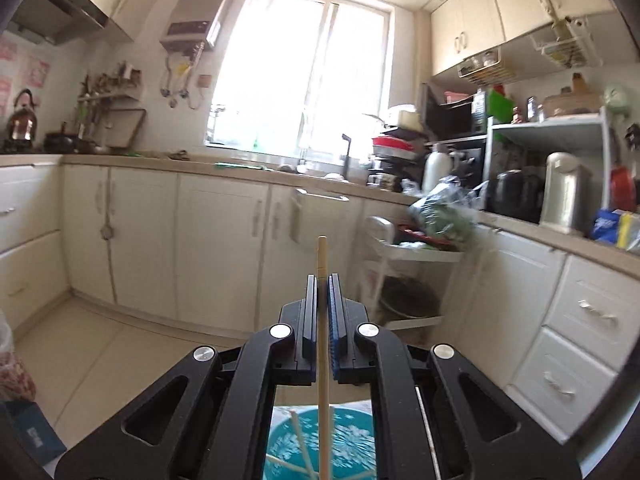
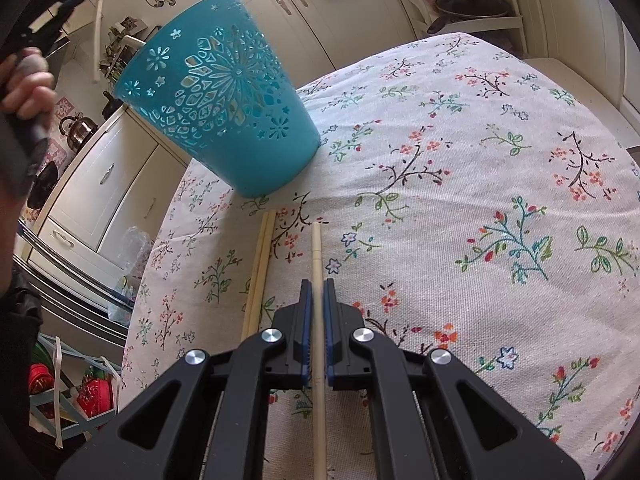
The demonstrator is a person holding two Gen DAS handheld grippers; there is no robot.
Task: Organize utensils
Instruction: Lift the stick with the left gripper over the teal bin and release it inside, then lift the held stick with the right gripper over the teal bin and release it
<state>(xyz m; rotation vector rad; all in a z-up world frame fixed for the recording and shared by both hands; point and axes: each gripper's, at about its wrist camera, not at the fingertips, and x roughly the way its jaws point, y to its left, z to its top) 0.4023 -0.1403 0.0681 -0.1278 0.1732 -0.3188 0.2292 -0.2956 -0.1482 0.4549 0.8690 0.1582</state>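
The left tool (image 1: pixel 322 280) is clamped on a pale wooden chopstick (image 1: pixel 322 260) that runs straight up the middle of the left wrist view, its squared tip poking out above the blue-padded fingers and its shaft dropping toward the teal basket (image 1: pixel 352 452) at the bottom centre, where more chopsticks (image 1: pixel 298 440) lean inside. The right tool (image 2: pixel 316 282) is likewise closed on a second chopstick (image 2: pixel 317 248), which lies along the centre of the right wrist view, pale, slim and blunt-ended, over the floral cloth of the table (image 2: pixel 460 208). Just left of it, a pair of chopsticks (image 2: pixel 262 256) rests side by side on the cloth. The basket (image 2: pixel 224 108) stands in the upper left, teal plastic with cut-out flower patterns. At the far upper left, a hand (image 2: pixel 26 84) grips the other tool's handle.
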